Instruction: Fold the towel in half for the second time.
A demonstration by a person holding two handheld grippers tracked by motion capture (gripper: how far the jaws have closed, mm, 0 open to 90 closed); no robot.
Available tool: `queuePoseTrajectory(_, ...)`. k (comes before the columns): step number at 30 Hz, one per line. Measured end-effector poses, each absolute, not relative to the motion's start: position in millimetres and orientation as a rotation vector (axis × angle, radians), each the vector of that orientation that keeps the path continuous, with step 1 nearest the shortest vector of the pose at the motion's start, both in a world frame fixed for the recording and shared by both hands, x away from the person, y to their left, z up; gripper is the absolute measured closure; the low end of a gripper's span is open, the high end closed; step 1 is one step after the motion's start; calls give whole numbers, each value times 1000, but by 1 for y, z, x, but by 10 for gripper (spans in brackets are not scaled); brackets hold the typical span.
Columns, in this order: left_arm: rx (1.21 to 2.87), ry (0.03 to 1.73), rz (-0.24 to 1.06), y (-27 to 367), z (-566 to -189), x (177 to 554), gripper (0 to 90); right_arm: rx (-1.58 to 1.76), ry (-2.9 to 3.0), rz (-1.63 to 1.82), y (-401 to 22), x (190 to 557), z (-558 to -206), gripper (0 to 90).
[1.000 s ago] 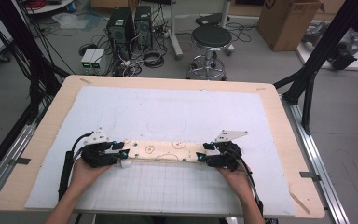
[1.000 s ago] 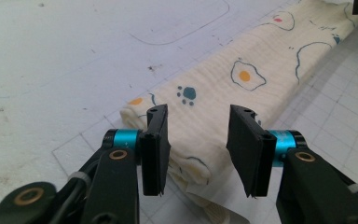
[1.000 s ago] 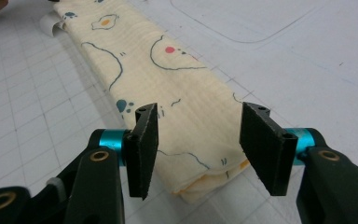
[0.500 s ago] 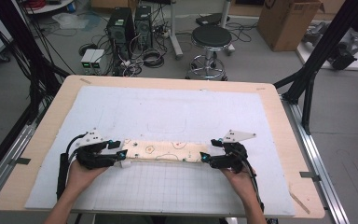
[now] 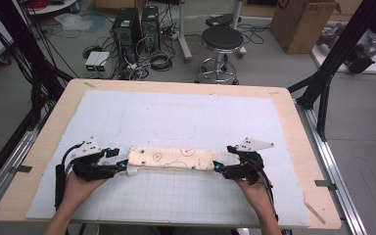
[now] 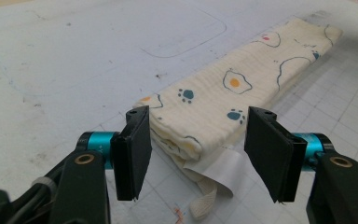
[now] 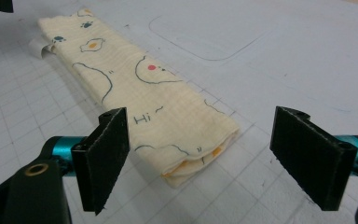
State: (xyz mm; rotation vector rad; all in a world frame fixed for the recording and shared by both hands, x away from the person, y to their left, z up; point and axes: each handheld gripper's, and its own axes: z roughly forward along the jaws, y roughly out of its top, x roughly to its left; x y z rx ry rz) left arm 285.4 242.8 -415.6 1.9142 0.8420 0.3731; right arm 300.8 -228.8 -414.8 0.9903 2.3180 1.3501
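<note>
Two grippers flank a folded, cartoon-print cloth [image 5: 171,158] lying lengthwise on the white gridded mat [image 5: 186,196]. The left gripper [image 6: 193,140] and right gripper [image 7: 198,154] each have jaws spread wide, just off the cloth's ends, gripping nothing. A white tag [image 6: 216,170], perhaps a label, protrudes at the left end.

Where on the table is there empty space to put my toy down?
The big free patch is the far half of the white mat, between the folded towel and the table's far wooden edge. There is also bare grid between the towel and the near edge, between the two hands. It is crowded at the towel's ends, where the left gripper and right gripper sit open.
</note>
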Motion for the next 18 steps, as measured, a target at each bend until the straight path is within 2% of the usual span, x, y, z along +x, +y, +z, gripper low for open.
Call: queuePoseTrajectory(18,1902,857,378,252,-416,273,387,1005,2285,1353,-240,291,-415,152)
